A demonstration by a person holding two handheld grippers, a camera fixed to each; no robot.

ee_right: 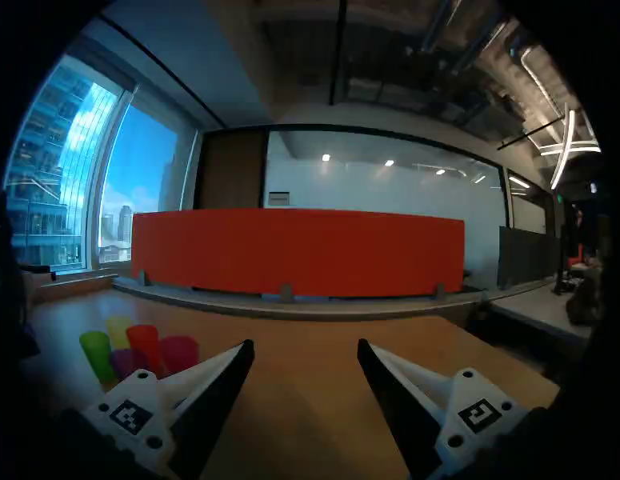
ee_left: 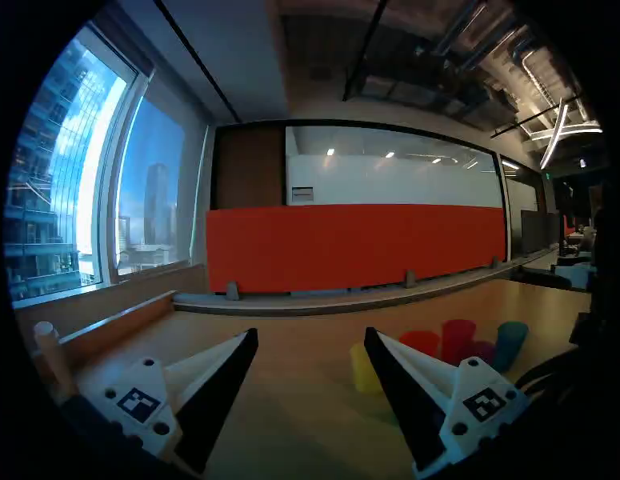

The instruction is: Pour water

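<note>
Left gripper wide open, low over the wooden worktop, holding nothing. A bunch of bright cups standing on the worktop just past its right finger, the yellow one nearest. Right gripper wide open too, holding nothing, cups off to its left side. Big red screen along the back of the worktop
</note>
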